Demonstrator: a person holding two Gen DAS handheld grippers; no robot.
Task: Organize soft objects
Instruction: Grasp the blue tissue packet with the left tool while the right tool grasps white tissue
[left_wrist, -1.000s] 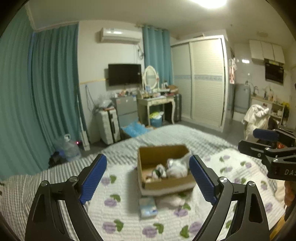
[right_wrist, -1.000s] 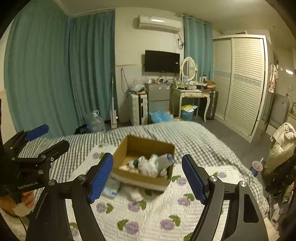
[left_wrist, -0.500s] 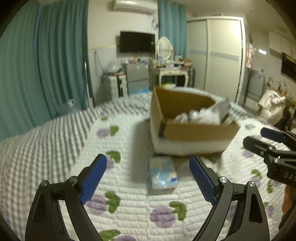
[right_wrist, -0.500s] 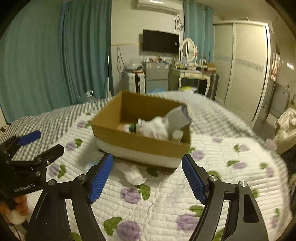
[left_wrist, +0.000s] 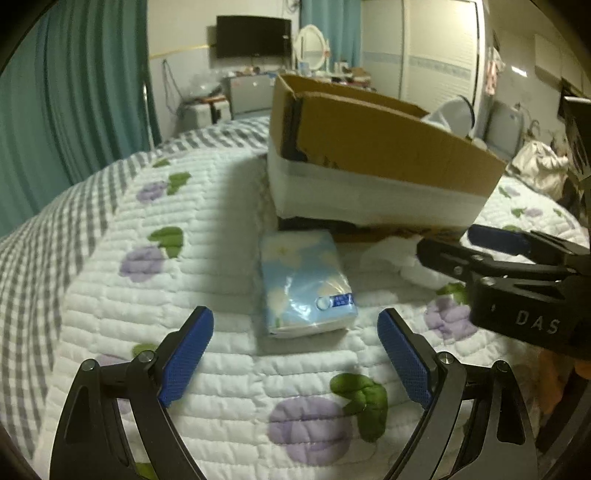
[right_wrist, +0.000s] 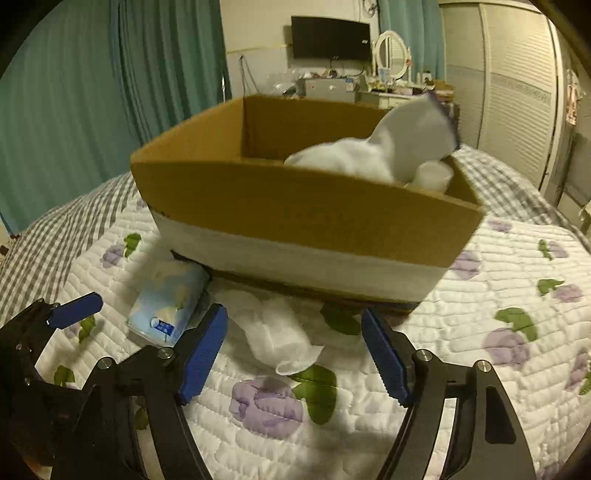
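Note:
A light-blue pack of tissues (left_wrist: 306, 284) lies on the quilt in front of a cardboard box (left_wrist: 384, 155); it also shows in the right wrist view (right_wrist: 168, 301). My left gripper (left_wrist: 295, 343) is open just short of the pack, its fingers to either side. A crumpled white cloth (right_wrist: 277, 332) lies before the box (right_wrist: 306, 210) between the open fingers of my right gripper (right_wrist: 295, 345). White soft items (right_wrist: 369, 155) stick out of the box. The right gripper shows in the left wrist view (left_wrist: 498, 251).
The bed carries a white quilt with purple flowers (right_wrist: 498, 295) and a grey checked cover (left_wrist: 33, 240). Teal curtains (right_wrist: 74, 92), a dresser with a mirror (right_wrist: 391, 55) and a wardrobe (right_wrist: 517, 74) stand beyond the bed.
Both grippers have come down and forward to the bed. The box, the tissue pack and the white cloth now fill the views. Both stay open.

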